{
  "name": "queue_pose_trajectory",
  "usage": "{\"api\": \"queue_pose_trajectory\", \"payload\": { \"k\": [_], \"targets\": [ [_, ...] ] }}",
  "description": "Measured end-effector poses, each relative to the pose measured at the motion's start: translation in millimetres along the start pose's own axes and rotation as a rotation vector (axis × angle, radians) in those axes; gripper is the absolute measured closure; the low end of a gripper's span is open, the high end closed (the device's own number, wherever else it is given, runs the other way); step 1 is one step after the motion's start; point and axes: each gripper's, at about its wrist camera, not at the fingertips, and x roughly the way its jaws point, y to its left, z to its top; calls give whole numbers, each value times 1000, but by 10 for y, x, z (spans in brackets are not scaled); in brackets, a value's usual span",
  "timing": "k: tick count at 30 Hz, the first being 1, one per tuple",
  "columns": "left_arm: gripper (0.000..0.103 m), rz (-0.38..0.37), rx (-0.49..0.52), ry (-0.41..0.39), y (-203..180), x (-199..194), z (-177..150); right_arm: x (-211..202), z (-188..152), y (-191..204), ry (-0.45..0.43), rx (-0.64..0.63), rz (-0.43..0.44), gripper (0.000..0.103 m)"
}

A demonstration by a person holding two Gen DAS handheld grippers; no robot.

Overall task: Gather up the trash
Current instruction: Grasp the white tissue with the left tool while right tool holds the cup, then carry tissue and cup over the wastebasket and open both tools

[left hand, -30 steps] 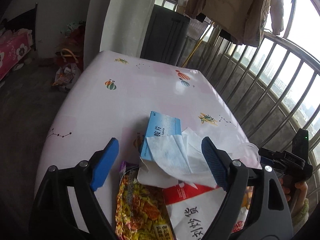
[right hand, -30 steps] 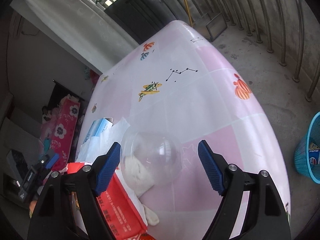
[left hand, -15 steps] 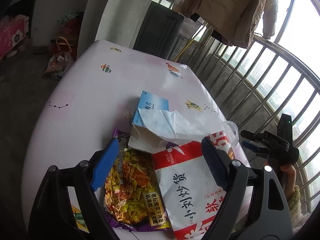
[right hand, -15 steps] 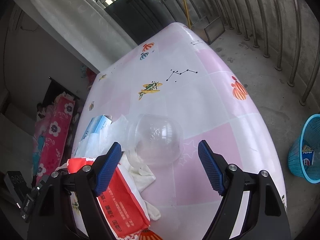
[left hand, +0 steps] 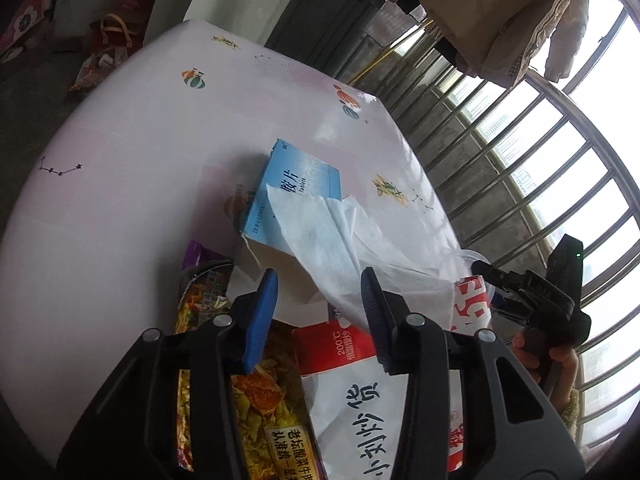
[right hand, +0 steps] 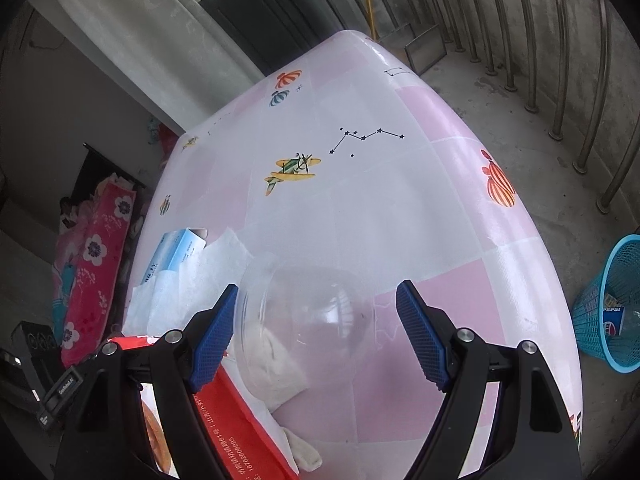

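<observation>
Trash lies on the pink tablecloth (left hand: 120,152): a blue medicine box (left hand: 296,184), a white tissue (left hand: 332,240) draped over it, a yellow noodle packet (left hand: 256,412) and a red-and-white snack bag (left hand: 360,396). My left gripper (left hand: 318,300) is half closed, its blue pads either side of the tissue's near edge, not gripping. In the right wrist view a clear plastic dome lid (right hand: 308,312) sits between the open pads of my right gripper (right hand: 316,328), untouched. The box (right hand: 176,252), tissue (right hand: 200,276) and red bag (right hand: 240,428) show at left.
A blue mesh waste basket (right hand: 608,308) with a Pepsi can stands on the floor right of the table. Metal railings (left hand: 520,168) run along the balcony. A jacket (left hand: 492,12) hangs above. The right gripper also shows in the left wrist view (left hand: 532,292).
My left gripper has narrowed from wide open and moved forward to the tissue's edge. My right gripper has moved closer, so the clear lid now sits between its pads.
</observation>
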Motion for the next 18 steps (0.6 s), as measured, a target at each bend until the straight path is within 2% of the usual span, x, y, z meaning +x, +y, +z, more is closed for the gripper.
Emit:
{"api": "queue_pose_trajectory", "payload": {
  "k": [4,6,8,13,18],
  "targets": [
    [64,-70,-46,25,46,53,24,27,-2,-4,16,9,23,26],
    [64,-76,-66,35,76,80,40,54,-1,-5,25,16,35,26],
    [69,-79,-84,44,101,108,63,81,-5,-8,31,22,38,26],
    [90,-92,-102,48,156,121,85,122,-10,-38,48,36,38,26],
    [101,-115,-72,18,101,49,96,104,-28,-12,53,15,23,26]
  ]
}}
